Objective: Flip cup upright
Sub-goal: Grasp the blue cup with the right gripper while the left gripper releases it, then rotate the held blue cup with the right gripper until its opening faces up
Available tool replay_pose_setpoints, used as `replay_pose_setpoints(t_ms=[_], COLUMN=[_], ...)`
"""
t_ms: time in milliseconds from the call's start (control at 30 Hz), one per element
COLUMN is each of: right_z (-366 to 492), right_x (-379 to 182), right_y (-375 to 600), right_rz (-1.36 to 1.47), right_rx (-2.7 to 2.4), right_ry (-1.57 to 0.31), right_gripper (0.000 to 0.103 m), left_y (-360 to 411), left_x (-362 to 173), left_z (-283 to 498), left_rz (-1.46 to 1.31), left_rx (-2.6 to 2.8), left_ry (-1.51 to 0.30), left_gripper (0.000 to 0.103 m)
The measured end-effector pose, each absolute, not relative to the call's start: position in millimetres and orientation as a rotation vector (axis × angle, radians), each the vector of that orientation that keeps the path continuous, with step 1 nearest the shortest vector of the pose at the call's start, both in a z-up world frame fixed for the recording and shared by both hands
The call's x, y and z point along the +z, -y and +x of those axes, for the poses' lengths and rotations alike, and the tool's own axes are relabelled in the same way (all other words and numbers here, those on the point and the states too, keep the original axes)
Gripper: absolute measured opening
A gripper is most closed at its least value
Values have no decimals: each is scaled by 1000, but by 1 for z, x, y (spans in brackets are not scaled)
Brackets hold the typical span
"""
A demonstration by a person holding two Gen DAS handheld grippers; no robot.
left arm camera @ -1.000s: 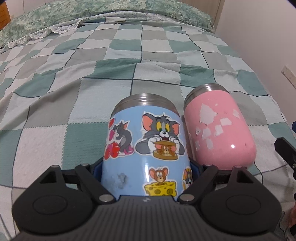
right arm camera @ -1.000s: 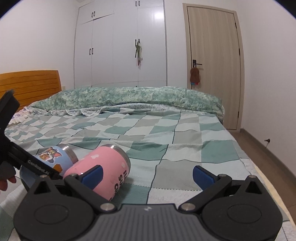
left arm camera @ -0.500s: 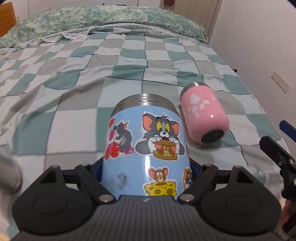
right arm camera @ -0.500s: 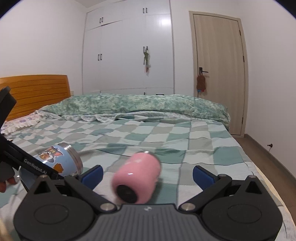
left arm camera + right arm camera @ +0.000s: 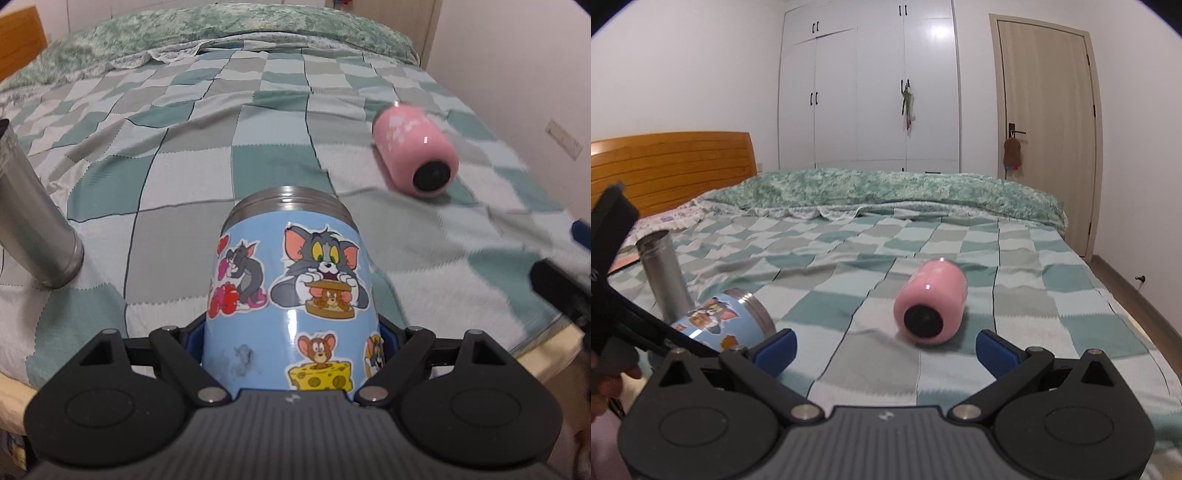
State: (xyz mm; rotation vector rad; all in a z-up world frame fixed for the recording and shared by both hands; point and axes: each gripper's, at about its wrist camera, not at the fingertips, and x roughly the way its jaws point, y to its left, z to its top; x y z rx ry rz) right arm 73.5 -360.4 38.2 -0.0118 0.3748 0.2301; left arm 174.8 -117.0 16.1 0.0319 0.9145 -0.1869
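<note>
My left gripper (image 5: 291, 341) is shut on a blue cartoon-sticker cup (image 5: 291, 295), held off the bed with its steel rim pointing away; the cup also shows in the right wrist view (image 5: 720, 321). A pink cup (image 5: 415, 157) lies on its side on the checked bedspread, black base toward me, blurred. In the right wrist view the pink cup (image 5: 931, 302) lies just ahead of my right gripper (image 5: 886, 349), which is open and empty.
A steel flask (image 5: 33, 206) stands on the bed to the left, also in the right wrist view (image 5: 663, 273). The checked bedspread (image 5: 1015, 302) ends at the near and right edges. A wooden headboard (image 5: 672, 166), wardrobe and door stand beyond.
My left gripper has lifted the blue cup and pulled back. The pink cup has rolled away to the right and turned its base toward me. The right gripper has drawn back.
</note>
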Motion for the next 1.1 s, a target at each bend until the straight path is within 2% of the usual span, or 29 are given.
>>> replay_pose_setpoints(t_ms=[200, 267, 300, 500, 733, 1100], right_z=[66, 63, 61, 63, 78, 117], right_x=[34, 37, 38, 50, 59, 57], right_y=[362, 363, 363, 357, 314, 230], right_rz=[-21, -20, -20, -15, -11, 9], right_rx=[209, 207, 207, 209, 271, 319], right_ry=[-408, -403, -400, -394, -443, -622], right_gripper=[103, 103, 103, 103, 103, 103], left_y=[120, 115, 111, 84, 26, -64], left_x=[10, 13, 16, 51, 69, 47], left_z=[172, 170, 169, 148, 127, 121], left_rz=[40, 14, -1, -5, 39, 75], left_rx=[-185, -199, -210, -238, -205, -150], left_ry=[-901, -895, -882, -762, -698, -683], left_gripper=[86, 91, 103, 103, 103, 103])
